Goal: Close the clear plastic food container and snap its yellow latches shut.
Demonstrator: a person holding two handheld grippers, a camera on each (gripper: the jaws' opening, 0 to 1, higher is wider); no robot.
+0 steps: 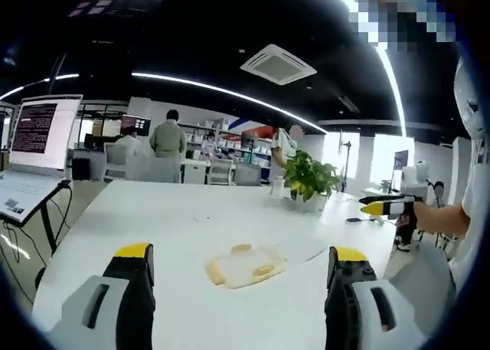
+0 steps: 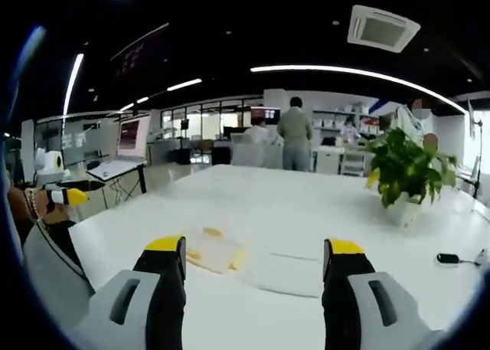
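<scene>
While both the left gripper [image 1: 239, 267] and right gripper [image 2: 256, 260] hover wide-jawed, the clear container [image 1: 246, 266] lies flat mid-table [image 1: 191, 212], long axis slanting across it, yellow latches [image 1: 262, 271] showing.

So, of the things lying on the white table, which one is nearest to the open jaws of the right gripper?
The clear plastic food container with yellow latches. It lies just ahead of the right gripper; the green potted plant and small black object sit farther back.
</scene>
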